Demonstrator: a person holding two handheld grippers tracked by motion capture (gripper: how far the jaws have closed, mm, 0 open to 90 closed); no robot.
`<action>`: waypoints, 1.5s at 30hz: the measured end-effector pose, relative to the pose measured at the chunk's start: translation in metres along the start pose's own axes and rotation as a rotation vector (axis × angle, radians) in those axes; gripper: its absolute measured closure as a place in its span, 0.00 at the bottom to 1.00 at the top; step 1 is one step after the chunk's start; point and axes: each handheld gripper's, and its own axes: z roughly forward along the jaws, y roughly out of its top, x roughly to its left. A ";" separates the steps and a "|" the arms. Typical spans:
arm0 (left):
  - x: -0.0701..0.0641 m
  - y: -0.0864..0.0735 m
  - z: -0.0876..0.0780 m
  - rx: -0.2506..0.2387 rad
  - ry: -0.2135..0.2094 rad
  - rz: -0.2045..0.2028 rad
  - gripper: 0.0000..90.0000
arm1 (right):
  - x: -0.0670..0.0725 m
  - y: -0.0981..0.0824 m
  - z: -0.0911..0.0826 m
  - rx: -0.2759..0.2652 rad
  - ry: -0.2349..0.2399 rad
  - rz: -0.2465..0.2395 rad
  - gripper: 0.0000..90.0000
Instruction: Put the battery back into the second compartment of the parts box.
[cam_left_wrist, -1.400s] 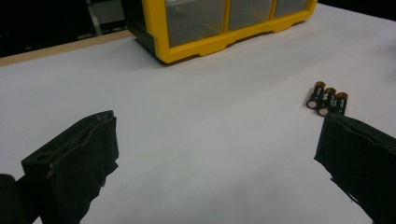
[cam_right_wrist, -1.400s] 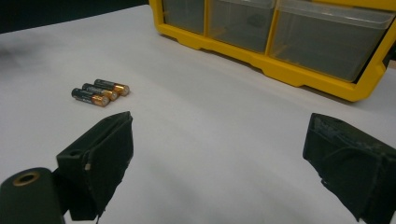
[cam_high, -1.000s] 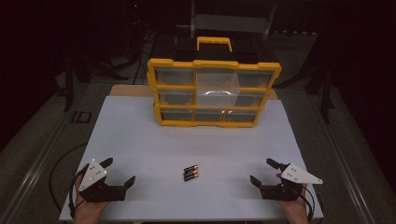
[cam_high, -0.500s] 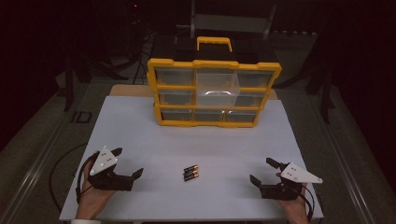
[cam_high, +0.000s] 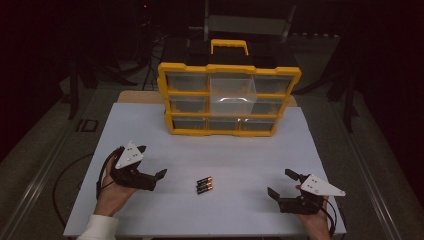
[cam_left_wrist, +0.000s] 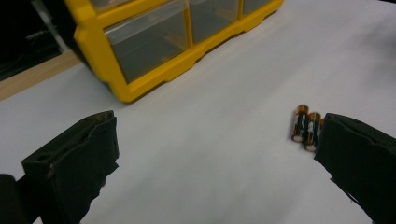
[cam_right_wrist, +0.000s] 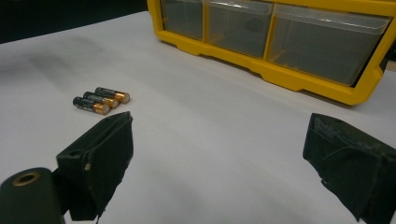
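I saw a white table (cam_high: 320, 150) lit from above, a strip of wood (cam_high: 137, 96) at its far edge. The room behind was dark; a grey floor (cam_high: 45, 135) and black stand legs (cam_high: 75, 85) showed dimly.

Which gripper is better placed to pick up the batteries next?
Probably the left gripper: it sits open close beside the batteries, jaws toward them. The right gripper, also open, sits farther off.

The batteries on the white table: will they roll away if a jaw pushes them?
Probably yes. The batteries are smooth round cylinders lying loose on the flat table, so a sideways push likely rolls them apart. They look rigid, so the open left gripper could pinch one firmly.
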 end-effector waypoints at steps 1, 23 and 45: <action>0.000 0.002 0.003 0.003 -0.005 0.004 0.00 | 0.000 0.000 0.000 0.001 -0.001 -0.001 0.09; -0.015 0.037 0.052 0.093 -0.113 0.073 0.01 | -0.001 0.000 0.001 0.005 0.005 0.001 0.09; -0.035 0.054 0.103 0.263 -0.208 0.154 0.03 | -0.001 0.000 0.001 0.013 0.005 -0.003 0.09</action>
